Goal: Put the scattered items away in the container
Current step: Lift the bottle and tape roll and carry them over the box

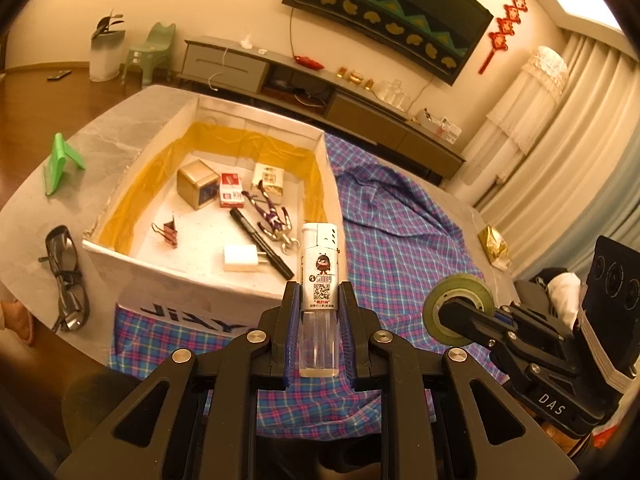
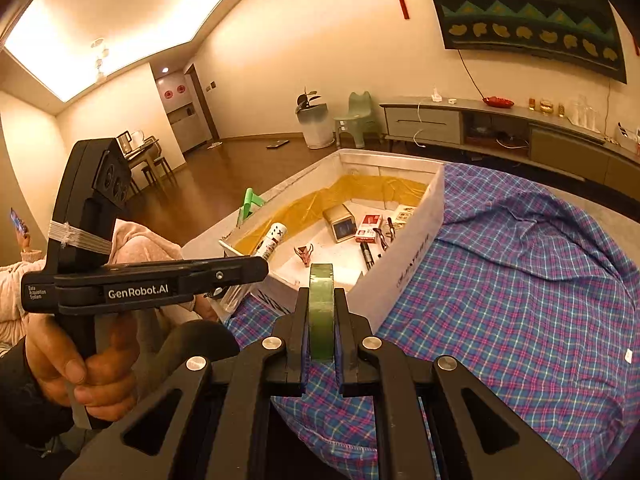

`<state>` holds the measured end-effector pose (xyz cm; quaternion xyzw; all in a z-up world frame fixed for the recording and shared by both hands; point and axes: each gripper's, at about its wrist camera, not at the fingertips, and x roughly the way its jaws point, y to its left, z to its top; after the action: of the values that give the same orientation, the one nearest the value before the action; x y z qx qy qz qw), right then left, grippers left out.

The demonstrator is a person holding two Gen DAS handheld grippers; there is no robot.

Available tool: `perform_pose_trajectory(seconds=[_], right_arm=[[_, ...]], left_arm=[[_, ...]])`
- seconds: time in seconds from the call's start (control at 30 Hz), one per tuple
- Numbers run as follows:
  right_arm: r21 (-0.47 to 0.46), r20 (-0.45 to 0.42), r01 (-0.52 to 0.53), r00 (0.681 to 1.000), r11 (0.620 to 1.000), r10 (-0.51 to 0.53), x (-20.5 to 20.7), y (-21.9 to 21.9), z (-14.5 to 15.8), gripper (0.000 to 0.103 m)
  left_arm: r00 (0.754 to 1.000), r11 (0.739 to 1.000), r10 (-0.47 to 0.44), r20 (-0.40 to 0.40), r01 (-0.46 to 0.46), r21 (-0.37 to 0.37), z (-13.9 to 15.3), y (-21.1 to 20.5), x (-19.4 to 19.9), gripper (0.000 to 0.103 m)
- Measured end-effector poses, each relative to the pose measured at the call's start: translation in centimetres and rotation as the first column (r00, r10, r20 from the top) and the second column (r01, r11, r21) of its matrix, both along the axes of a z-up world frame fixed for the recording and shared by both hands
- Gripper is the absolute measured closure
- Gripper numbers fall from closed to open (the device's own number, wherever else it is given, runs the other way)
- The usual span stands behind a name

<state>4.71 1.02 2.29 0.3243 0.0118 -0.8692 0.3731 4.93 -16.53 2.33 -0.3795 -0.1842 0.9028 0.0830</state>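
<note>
My left gripper (image 1: pixel 319 292) is shut on a white lighter (image 1: pixel 321 264) with a clear base, held upright just above the near wall of the white cardboard box (image 1: pixel 188 280). The lighter also shows in the right wrist view (image 2: pixel 272 240). My right gripper (image 2: pixel 321 300) is shut on a green tape roll (image 2: pixel 321 308), held on edge over the plaid cloth near the box's front corner (image 2: pixel 404 268); the roll also shows in the left wrist view (image 1: pixel 458 308). Inside the box lie a gold cube (image 1: pixel 198 188), a red-white pack (image 1: pixel 231 194), a black marker (image 1: pixel 262 242), a white charger (image 1: pixel 242 258) and a binder clip (image 1: pixel 170 232).
A blue-pink plaid cloth (image 1: pixel 400 240) covers the table right of the box. Black glasses (image 1: pixel 66 272) and a green stand (image 1: pixel 60 162) lie on the bare table at left. A gold wrapper (image 1: pixel 494 244) sits at the table's right edge. A TV cabinet (image 1: pixel 320 92) stands behind.
</note>
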Motion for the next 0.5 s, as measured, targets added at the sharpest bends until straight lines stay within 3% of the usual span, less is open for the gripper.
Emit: perform_pose_trajectory(seconds=[0.5], right_arm=[[0.022, -0.014, -0.056, 0.998, 0.998, 0.056, -1.2, -4.0, 1.3, 0.093]], left_arm=[[0.999, 0.999, 0.044, -0.026, -0.044, 0.007, 0.5, -4.2, -1.6, 0.084]])
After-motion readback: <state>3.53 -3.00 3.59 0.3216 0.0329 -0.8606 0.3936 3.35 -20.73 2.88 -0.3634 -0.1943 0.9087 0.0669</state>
